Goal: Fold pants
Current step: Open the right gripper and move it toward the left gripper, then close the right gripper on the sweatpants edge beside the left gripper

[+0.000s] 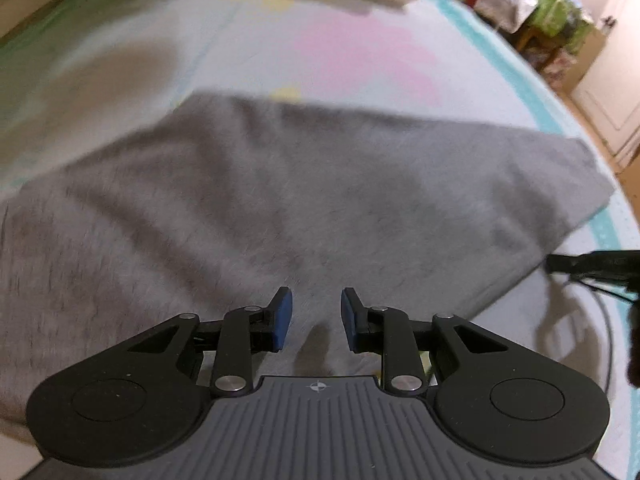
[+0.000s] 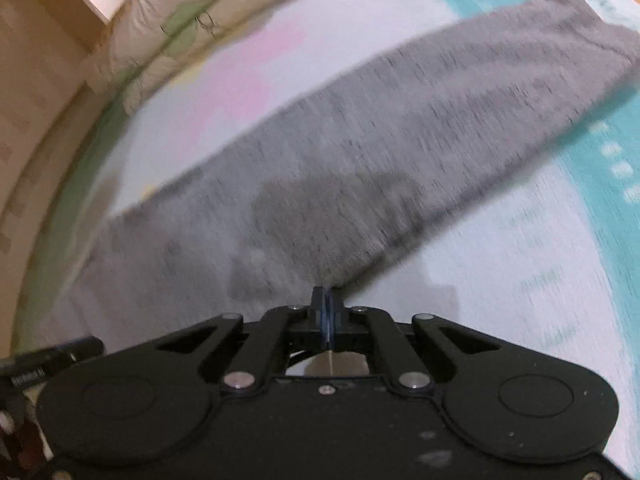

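Left wrist view
Left gripper (image 1: 316, 318): seen at the lower centre of the frame, pointed forward and slightly down over the cloth; its jaws are spread apart, released, with nothing between the blue pads (image 1: 282, 322).
Pants (image 1: 280, 208): a grey garment is spread flat across the middle of the frame, from the left edge to a corner at the right; the fabric lies directly under the parted fingers.
Bedsheet (image 1: 340, 48): pale, with pink patches and a teal border, seen above and to the right of the pants.
Cable (image 1: 600, 320): a dark loop is seen at the lower right, on the sheet.

Right wrist view
Right gripper (image 2: 328, 314): held low at the lower centre, aimed along the garment; its jaws are clenched together, and a near edge of the grey fabric appears pinched at the tips.
Pants (image 2: 400, 152): laid as a long band running from lower left to upper right.
Pillow (image 2: 192, 20): seen at the upper left, beyond the sheet (image 2: 500, 280).
Sharpness: both views are blurred.
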The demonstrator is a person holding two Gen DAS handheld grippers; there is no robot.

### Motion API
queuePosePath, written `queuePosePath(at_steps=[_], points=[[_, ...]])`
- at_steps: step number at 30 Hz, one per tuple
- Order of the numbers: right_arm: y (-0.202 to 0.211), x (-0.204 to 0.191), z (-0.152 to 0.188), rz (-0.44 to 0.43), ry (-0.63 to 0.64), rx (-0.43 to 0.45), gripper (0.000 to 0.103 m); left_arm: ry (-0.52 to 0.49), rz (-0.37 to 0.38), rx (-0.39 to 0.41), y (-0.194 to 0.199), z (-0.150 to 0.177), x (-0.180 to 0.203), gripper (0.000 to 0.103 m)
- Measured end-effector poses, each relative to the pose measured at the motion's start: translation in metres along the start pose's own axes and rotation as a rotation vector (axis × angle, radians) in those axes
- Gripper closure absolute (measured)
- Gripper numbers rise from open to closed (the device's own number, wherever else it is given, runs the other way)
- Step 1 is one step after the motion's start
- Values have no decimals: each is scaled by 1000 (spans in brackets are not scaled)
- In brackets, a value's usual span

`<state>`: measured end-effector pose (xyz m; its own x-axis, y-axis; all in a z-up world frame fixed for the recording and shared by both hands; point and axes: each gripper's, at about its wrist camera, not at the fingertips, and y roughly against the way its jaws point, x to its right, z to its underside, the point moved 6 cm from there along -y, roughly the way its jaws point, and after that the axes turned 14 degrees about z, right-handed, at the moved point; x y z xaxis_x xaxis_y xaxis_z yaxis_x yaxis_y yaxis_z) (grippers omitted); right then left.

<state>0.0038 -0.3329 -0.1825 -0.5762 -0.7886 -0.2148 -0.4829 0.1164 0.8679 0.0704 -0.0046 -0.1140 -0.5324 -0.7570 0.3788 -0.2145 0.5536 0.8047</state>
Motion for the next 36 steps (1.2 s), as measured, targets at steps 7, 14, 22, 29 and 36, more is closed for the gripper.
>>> queuePosePath(at_steps=[7, 14, 22, 29, 36], points=[[36, -41, -12, -26, 299, 40, 92, 37, 9, -5, 14, -1, -13, 77], [66, -149, -38, -246, 645, 114, 77, 180, -131, 145, 47, -36, -70, 77], [31, -255, -51, -347, 855, 141, 59, 271, -205, 71, 45, -5, -109, 77], [-42, -336, -58, -365, 855, 189, 56, 322, -210, 175, 50, 9, -107, 77], [-88, -376, -57, -386, 829, 133, 53, 269, -220, 165, 46, 6, -102, 76]])
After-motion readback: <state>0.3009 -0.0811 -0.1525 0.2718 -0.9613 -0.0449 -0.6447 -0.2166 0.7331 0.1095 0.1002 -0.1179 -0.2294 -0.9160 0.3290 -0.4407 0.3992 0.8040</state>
